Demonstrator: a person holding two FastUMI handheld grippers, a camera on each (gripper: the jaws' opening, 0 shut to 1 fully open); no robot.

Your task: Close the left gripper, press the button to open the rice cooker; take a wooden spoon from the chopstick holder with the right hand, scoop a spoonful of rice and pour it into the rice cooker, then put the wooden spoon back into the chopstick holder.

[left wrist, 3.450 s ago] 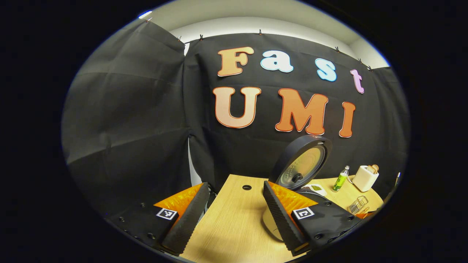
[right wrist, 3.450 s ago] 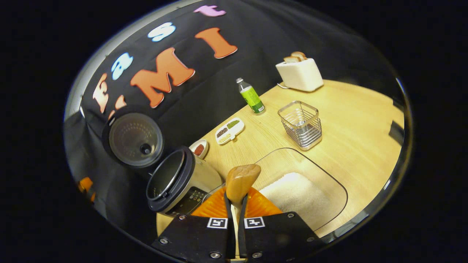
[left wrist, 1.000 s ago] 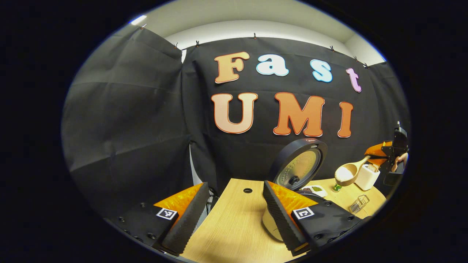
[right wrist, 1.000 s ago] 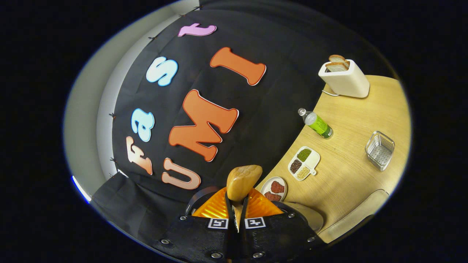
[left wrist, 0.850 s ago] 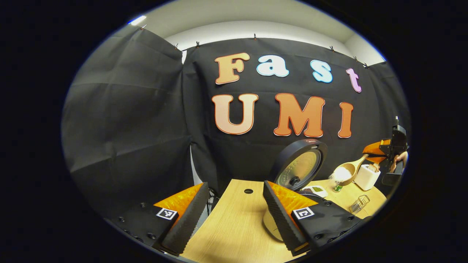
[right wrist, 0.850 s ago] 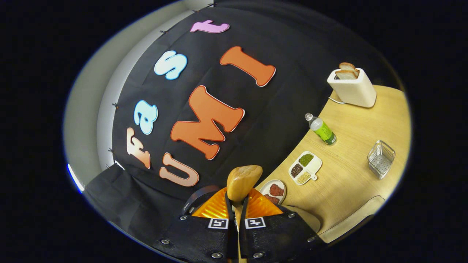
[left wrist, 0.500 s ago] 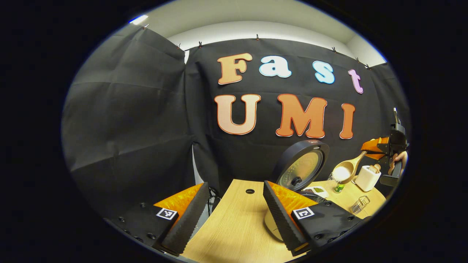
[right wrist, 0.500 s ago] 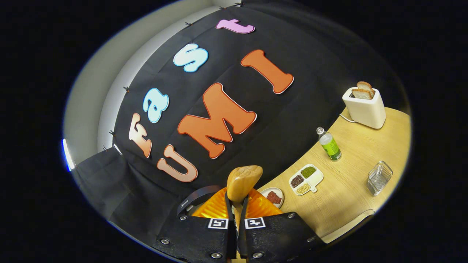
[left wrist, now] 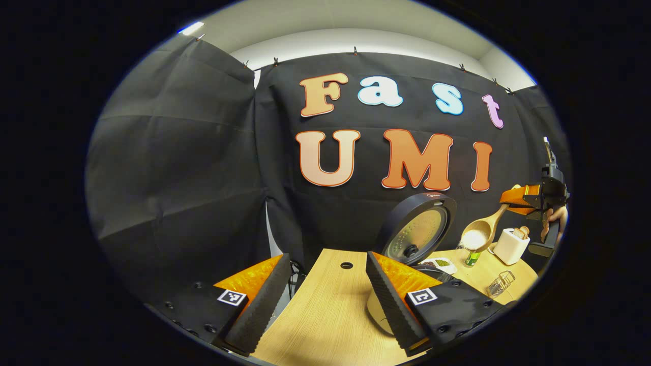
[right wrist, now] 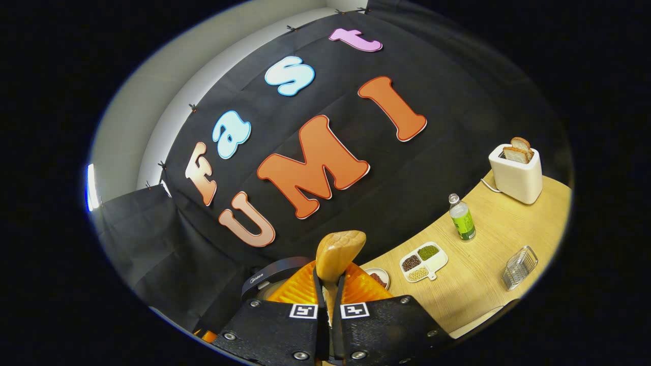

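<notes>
My left hand-held gripper [left wrist: 325,300] is spread wide, nothing between the fingers, hovering low over the light wooden surface [left wrist: 325,315] near its left end. Just beyond its right finger sits the rice cooker [left wrist: 419,239], dark round lid standing open and tilted back toward the far wall; the pot body is mostly hidden behind that finger.

My right hand-held gripper [right wrist: 329,310] is pinching the handle of the light wooden spoon [right wrist: 335,256], both fingers pressed on it. In the left gripper view the same spoon [left wrist: 483,229] hangs in the air to the right of the open lid, bowl tilted down toward the cooker with white rice [left wrist: 473,238] in it, and my hand [left wrist: 552,226] grips the tool at the far right.

In the right gripper view, the open lid's rim shows just left of the spoon. Right of that, on the surface: small round dish with red contents [right wrist: 377,277], white divided tray of beans [right wrist: 423,261], green-labelled clear bottle [right wrist: 462,217] standing upright, white toaster with bread slices [right wrist: 516,173] at the far end. The wire-mesh chopstick holder [right wrist: 520,268] stands nearer, well apart from the cooker.
</notes>
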